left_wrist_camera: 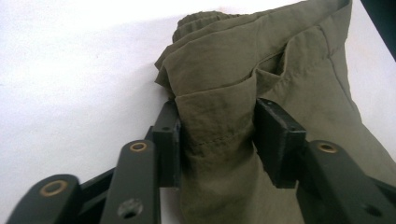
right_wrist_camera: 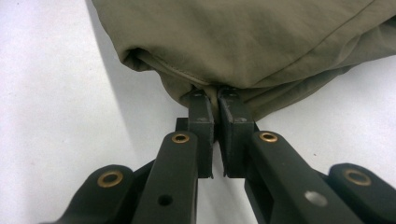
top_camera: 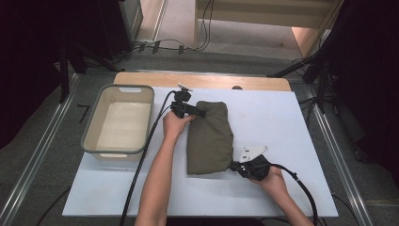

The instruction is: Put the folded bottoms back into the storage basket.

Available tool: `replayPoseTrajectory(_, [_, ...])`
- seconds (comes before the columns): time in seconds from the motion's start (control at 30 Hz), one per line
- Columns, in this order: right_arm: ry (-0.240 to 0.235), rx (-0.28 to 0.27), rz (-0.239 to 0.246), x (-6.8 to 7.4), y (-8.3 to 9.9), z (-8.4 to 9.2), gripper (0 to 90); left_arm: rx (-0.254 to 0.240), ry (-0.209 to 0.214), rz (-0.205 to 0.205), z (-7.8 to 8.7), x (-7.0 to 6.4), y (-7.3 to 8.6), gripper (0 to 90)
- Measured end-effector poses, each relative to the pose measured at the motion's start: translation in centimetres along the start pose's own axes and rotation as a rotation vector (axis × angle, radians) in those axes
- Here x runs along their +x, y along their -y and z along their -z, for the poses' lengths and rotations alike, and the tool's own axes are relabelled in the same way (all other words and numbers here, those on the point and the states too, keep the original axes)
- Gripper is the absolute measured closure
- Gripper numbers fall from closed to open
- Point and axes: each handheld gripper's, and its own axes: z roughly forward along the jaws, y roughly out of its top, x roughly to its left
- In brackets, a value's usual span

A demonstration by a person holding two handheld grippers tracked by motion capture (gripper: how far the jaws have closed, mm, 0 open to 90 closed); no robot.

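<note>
A folded olive-green garment (top_camera: 209, 139) lies lengthwise in the middle of the white table sheet (top_camera: 282, 117). My left gripper (top_camera: 200, 113) is at its far left corner. In the left gripper view the jaws stand on either side of a bunched fold of the garment (left_wrist_camera: 289, 70), and both pads press into the cloth, so the left gripper (left_wrist_camera: 217, 114) is shut on it. My right gripper (top_camera: 234, 165) is at the near right corner. There its jaws are almost together, pinching the hem of the garment (right_wrist_camera: 243, 37) at the tips of the right gripper (right_wrist_camera: 215, 95).
A cream plastic basin (top_camera: 91, 127) with a grey rim stands at the table's left side, close to my left forearm. A wooden strip (top_camera: 263, 83) runs along the far edge. Cables trail from both grippers toward the near edge.
</note>
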Motion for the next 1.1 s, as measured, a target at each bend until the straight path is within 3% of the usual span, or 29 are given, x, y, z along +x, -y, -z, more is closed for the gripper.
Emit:
replayPoseTrajectory(0.23, [0.0, -0.005, -0.005, 0.0, 0.0, 0.0, 83.3, -0.025, 0.007, -0.004, 0.2, -0.1, 0.2, 63.9])
replayPoseTrajectory(0.37, [-0.037, -0.019, -0.047, -0.4, 0.2, 0.1, 83.8, -0.038, 0.017, -0.014, 0.5, -0.2, 0.2, 65.3])
replayPoseTrajectory(0.53, [-0.047, -0.039, -0.067, -0.5, 0.2, 0.2, 84.3, -0.056, 0.014, -0.038, 0.8, -0.6, 0.2, 66.2])
replayPoseTrajectory(1.1, [-0.03, -0.094, -0.055, -0.4, -0.1, 1.1, 84.3, -0.105, 0.027, -0.087, 1.6, -1.5, 0.1, 66.6])
